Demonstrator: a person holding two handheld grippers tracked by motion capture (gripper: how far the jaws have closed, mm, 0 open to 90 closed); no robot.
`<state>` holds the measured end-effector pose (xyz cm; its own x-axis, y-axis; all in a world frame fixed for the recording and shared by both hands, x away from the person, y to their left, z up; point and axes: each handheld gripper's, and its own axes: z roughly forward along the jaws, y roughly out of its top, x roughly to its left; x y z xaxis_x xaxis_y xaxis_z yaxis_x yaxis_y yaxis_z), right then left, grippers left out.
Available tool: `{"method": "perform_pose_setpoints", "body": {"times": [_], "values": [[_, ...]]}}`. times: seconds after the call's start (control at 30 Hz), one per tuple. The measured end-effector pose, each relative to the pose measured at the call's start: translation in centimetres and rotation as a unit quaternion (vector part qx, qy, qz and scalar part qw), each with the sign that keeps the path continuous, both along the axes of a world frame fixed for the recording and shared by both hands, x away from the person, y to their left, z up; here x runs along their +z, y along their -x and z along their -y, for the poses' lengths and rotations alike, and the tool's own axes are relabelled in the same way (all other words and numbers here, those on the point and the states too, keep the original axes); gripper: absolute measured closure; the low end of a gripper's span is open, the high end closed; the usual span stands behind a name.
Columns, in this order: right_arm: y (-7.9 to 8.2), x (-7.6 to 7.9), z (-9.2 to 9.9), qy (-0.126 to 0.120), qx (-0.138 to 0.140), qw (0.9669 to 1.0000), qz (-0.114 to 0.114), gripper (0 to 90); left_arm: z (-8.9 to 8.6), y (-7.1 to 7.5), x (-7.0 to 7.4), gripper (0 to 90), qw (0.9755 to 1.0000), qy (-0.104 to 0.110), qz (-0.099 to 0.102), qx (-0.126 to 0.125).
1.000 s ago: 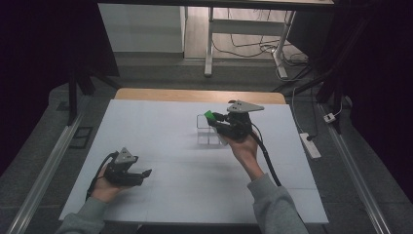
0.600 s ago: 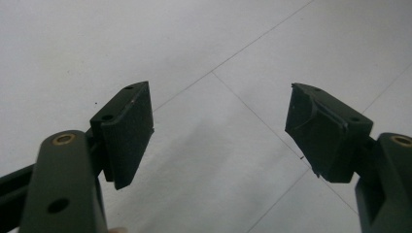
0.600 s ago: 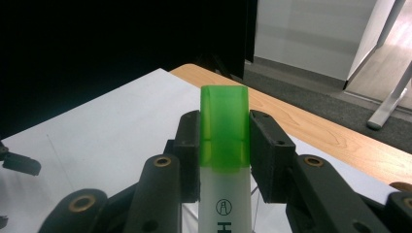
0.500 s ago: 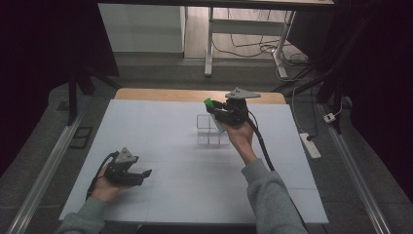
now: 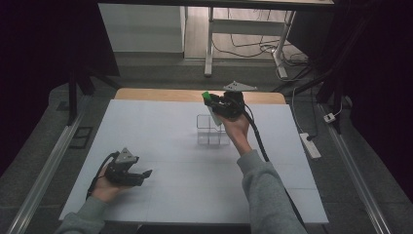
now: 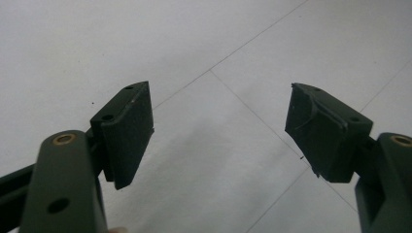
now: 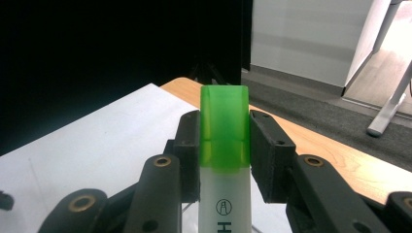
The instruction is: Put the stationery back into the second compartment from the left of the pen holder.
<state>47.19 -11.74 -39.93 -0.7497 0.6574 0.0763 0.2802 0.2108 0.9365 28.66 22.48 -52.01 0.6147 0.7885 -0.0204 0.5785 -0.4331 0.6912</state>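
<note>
— Highlighter [image 7: 224, 145] first: where is it?

— Clamped between my right gripper's [image 7: 224, 141] jaws, green cap pointing away from me, white barrel running back between the pads. In the high view the right gripper [image 5: 214, 101] hovers at the table's far side.

— What's around it?

— A clear plastic organizer [image 5: 210, 129] stands on the white table [image 5: 160, 126] just below and nearer than the highlighter [image 5: 209, 100]. Whether the barrel touches its rim, I cannot tell. A wooden edge [image 5: 146, 94] runs along the far side.

— And your other hand?

— My left gripper [image 5: 141, 175] rests at the near left, well apart, its jaws spread wide over bare table [image 6: 218, 48].
</note>
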Motion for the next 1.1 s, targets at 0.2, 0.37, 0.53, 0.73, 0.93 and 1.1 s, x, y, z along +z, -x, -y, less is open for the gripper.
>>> {"method": "perform_pose_setpoints", "body": {"times": [0.2, 0.37, 0.53, 0.73, 0.93, 1.1], "values": [[-1.2, -0.9, 0.0, -0.007, -0.010, 0.9999, -0.005, 66.4, -0.1, -0.1, -0.1, 25.6, 1.0000, -0.002, -0.002, 0.001], [-1.7, -1.6, 0.0, -0.008, -0.013, 0.9999, -0.008, 66.4, -0.2, -0.1, -0.3, 25.6, 1.0000, -0.003, -0.005, 0.001], [-1.8, -1.9, -0.2, -0.008, -0.010, 0.9999, -0.009, 66.3, -0.3, -0.1, -0.4, 25.6, 1.0000, -0.004, -0.006, 0.002], [-1.6, -2.2, -0.3, 0.011, -0.006, 0.9998, -0.012, 56.4, -0.5, -0.2, -0.4, 25.6, 1.0000, -0.004, -0.006, 0.003], [-0.8, -1.7, -0.4, 0.042, 0.006, 0.9989, -0.017, 51.4, -0.5, -0.1, -0.4, 25.6, 1.0000, -0.003, -0.005, 0.004], [0.1, -1.7, 0.1, 0.061, 0.012, 0.9977, -0.028, 49.0, -0.5, -0.1, -0.4, 25.6, 1.0000, -0.004, -0.005, 0.003]]}}
